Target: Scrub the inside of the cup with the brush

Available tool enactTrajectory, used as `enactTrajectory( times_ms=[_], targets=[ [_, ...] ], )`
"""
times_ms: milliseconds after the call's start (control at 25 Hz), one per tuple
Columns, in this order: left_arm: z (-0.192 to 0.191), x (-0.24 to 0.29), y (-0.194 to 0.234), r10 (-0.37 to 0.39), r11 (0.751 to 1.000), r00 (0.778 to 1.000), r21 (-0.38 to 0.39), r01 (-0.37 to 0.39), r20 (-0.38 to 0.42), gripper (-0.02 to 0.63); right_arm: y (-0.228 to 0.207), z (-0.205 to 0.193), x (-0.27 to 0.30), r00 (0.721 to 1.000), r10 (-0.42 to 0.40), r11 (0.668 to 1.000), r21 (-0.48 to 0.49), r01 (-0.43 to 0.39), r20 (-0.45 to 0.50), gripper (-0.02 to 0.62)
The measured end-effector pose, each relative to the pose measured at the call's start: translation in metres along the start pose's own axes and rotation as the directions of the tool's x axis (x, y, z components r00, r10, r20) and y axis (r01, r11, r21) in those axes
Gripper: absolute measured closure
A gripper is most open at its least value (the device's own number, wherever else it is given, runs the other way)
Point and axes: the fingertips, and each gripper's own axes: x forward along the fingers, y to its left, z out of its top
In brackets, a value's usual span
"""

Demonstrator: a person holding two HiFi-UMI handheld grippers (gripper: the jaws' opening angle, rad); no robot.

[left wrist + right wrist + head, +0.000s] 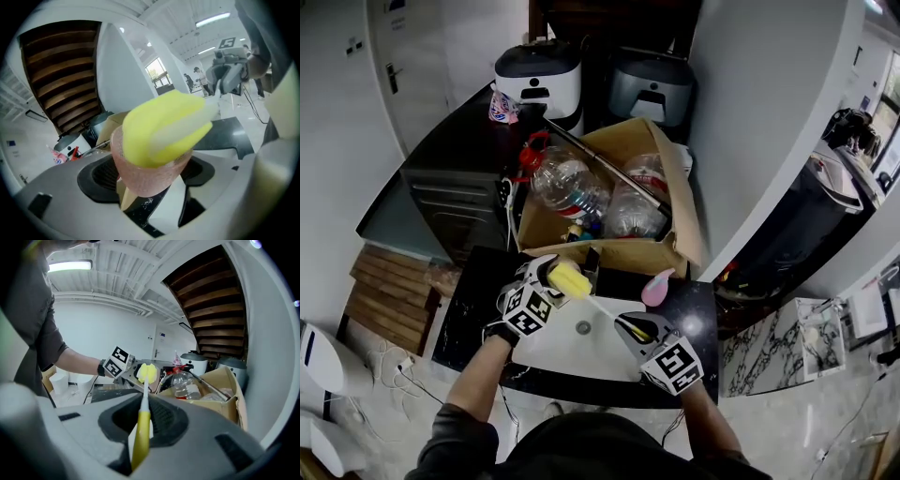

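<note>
In the head view my left gripper is shut on a small pink translucent cup, held tilted over the white sink. The brush has a yellow sponge head, a thin white shaft and a yellow handle. Its sponge head sits in the cup's mouth, with most of it still showing above the rim. My right gripper is shut on the handle, to the right of the cup and nearer to me. In the right gripper view the sponge head meets the left gripper.
A cardboard box with clear plastic bottles stands just behind the black counter. A pink rounded object lies on the counter by the sink. The drain is in the sink's middle. Two grey-white bins stand further back.
</note>
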Motion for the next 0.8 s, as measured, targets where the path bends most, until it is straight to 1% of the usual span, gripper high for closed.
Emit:
enactTrajectory(
  times_ms=[120,240,360,520,600,640,720,800],
  targets=[
    [0.011,-0.011,0.000,0.022,0.994,1.000,0.104,-0.022,-0.001,0.229,-0.006,0.005,-0.006,1.000,0.017,0.999,-0.030,-0.018,-0.014,0.557],
    [0.021,-0.019,-0.002,0.044,0.972,0.999,0.231,-0.038,-0.022,0.229,-0.012,0.009,-0.011,0.999,0.034,0.996,-0.084,-0.037,-0.036,0.558],
    [0.033,-0.025,-0.007,0.056,0.935,0.997,0.352,-0.037,-0.044,0.229,-0.019,0.012,-0.014,0.996,0.057,0.988,-0.141,-0.067,-0.075,0.557],
    [0.048,-0.032,-0.016,0.057,0.872,0.995,0.490,-0.012,-0.077,0.231,-0.026,0.019,-0.015,0.987,0.077,0.966,-0.233,-0.108,-0.138,0.558],
    [0.051,-0.033,-0.020,0.053,0.846,0.993,0.534,0.011,-0.105,0.232,-0.028,0.020,-0.015,0.980,0.085,0.949,-0.285,-0.134,-0.178,0.558],
    [0.051,-0.034,-0.021,0.049,0.838,0.992,0.545,0.024,-0.119,0.233,-0.028,0.019,-0.015,0.975,0.086,0.938,-0.314,-0.148,-0.203,0.557],
    [0.050,-0.034,-0.026,0.034,0.828,0.990,0.558,0.050,-0.140,0.234,-0.027,0.020,-0.016,0.966,0.090,0.912,-0.369,-0.178,-0.243,0.558],
    [0.047,-0.033,-0.033,0.012,0.818,0.988,0.569,0.080,-0.157,0.235,-0.023,0.026,-0.019,0.962,0.107,0.892,-0.404,-0.205,-0.251,0.558]
  ],
)
